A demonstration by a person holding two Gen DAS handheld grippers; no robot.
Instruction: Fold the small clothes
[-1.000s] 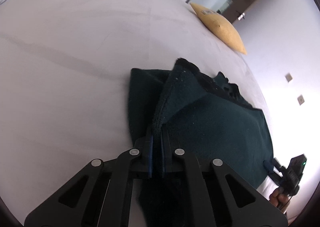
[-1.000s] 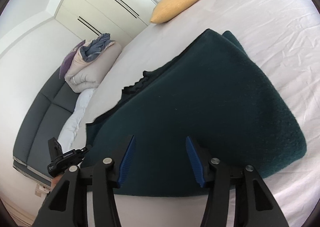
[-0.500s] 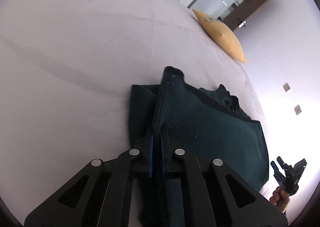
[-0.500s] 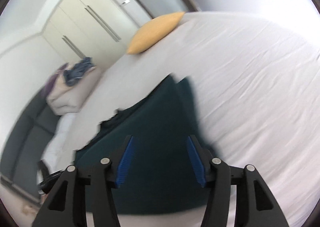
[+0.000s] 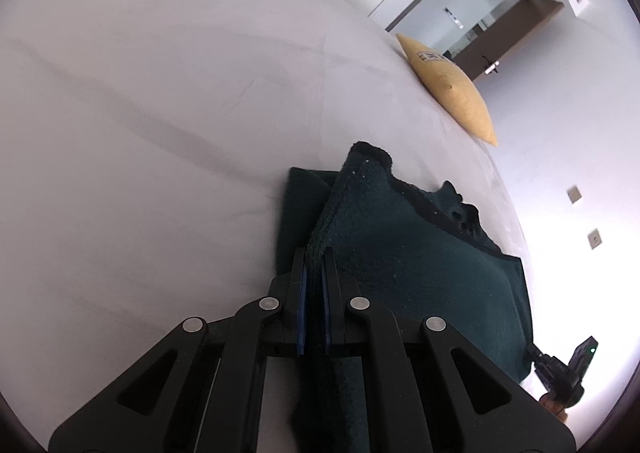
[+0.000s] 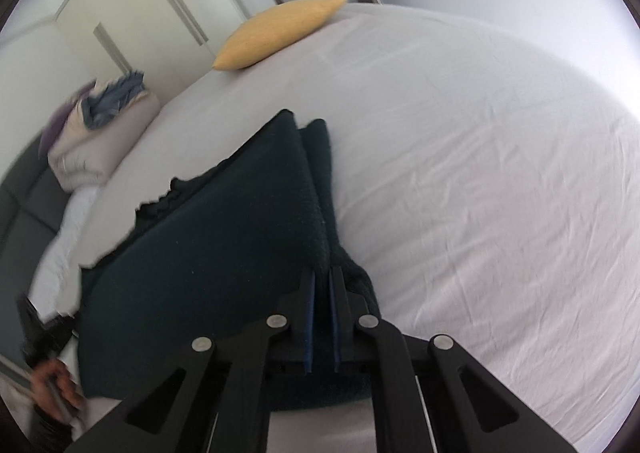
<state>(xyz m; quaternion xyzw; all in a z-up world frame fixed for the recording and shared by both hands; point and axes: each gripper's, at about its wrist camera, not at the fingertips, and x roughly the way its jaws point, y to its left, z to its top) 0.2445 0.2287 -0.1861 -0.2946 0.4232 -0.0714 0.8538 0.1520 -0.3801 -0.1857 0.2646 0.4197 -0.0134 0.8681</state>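
My left claw (image 5: 313,273) clamped on the dark green cloth (image 5: 408,265), my right claw (image 6: 322,289) just closed, pinching its other edge, white bed (image 6: 480,173) beneath

dark teal garment (image 5: 404,265), yellow pillow (image 6: 276,33), white sheet (image 6: 480,173)

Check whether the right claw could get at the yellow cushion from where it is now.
Probably not yet. The right claw is shut on an edge of the dark green garment, so it is occupied. The yellow cushion lies far across the bed, though only bare sheet lies between them.
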